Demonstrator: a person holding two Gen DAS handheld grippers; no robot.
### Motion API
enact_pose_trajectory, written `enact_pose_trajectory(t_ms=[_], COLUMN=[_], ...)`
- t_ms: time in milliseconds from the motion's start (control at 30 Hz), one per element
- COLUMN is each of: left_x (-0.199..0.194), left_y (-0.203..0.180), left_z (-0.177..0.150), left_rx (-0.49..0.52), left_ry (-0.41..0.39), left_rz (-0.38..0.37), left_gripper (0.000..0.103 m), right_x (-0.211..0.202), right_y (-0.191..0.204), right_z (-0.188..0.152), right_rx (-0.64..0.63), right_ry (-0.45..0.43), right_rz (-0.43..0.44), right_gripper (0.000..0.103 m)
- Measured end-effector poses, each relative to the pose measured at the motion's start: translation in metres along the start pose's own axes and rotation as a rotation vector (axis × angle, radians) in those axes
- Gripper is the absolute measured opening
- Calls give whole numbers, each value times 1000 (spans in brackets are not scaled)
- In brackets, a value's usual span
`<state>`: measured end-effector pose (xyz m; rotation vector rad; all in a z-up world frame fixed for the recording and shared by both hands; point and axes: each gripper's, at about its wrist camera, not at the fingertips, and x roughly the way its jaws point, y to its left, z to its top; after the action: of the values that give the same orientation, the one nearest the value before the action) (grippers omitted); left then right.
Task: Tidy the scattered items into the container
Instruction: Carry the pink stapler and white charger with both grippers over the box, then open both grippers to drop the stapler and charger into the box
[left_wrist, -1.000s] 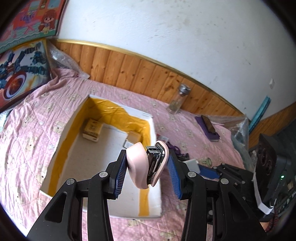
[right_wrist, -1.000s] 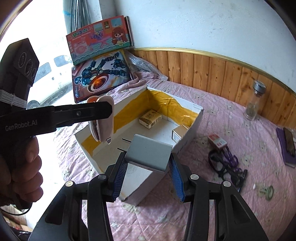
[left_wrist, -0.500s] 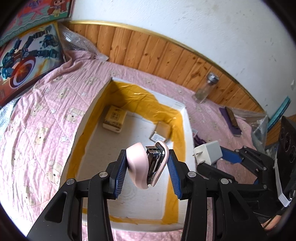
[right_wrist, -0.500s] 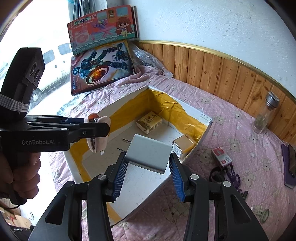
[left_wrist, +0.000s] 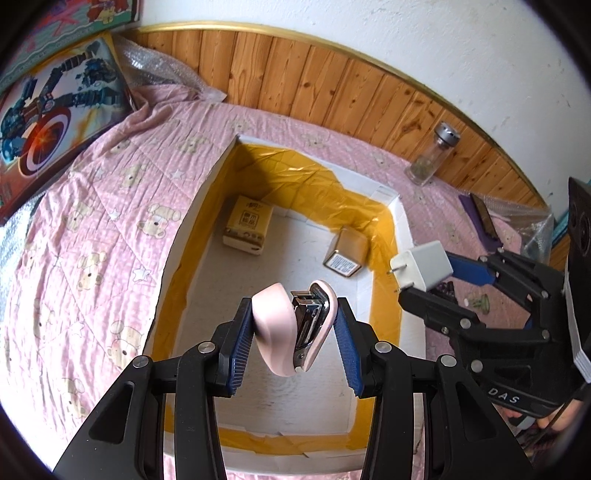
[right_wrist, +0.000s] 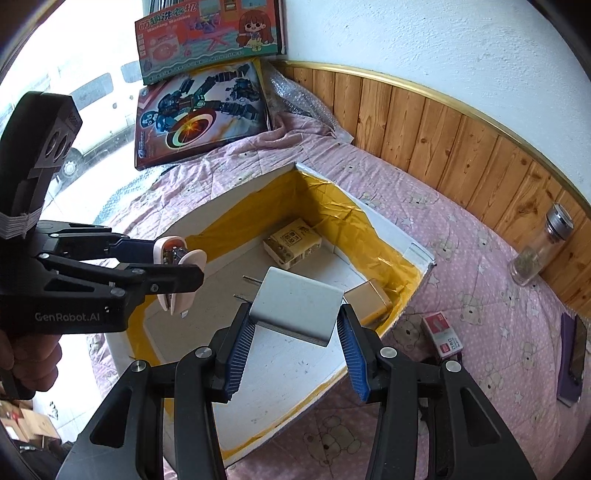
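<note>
My left gripper (left_wrist: 293, 332) is shut on a pink stapler (left_wrist: 275, 332) and holds it above the open white box with yellow tape lining (left_wrist: 369, 210). The stapler also shows in the right wrist view (right_wrist: 177, 273). My right gripper (right_wrist: 295, 325) is shut on a white charger plug (right_wrist: 299, 304), held above the box's right side; the plug also shows in the left wrist view (left_wrist: 421, 269). Inside the box lie a yellow carton (left_wrist: 247, 225) and a small brown box (left_wrist: 345, 251).
The box (right_wrist: 421, 254) sits on a pink bear-print bedspread (left_wrist: 92, 221). A glass jar (right_wrist: 539, 247), a small red box (right_wrist: 441, 334), a phone on a purple case (right_wrist: 572, 358) and dark cords lie to the right. Toy boxes (right_wrist: 199, 114) lean at the far left.
Both grippers have moved forward over the box, carrying the stapler and the plug. The box floor now fills more of both views.
</note>
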<state>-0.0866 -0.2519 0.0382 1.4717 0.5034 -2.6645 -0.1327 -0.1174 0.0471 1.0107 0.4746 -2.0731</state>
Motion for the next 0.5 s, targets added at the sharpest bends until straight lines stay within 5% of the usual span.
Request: enact_pose_trajectory(t_ms=[500], left_x=[44], left_y=[11], left_z=[17], left_rx=[-96], left_ry=[160], left_rz=[26], left_gripper=[45], right_x=[70], right_y=[-12], right_z=[40], right_rx=[-129], right_ry=[215], right_rz=[-36], right_gripper=[48])
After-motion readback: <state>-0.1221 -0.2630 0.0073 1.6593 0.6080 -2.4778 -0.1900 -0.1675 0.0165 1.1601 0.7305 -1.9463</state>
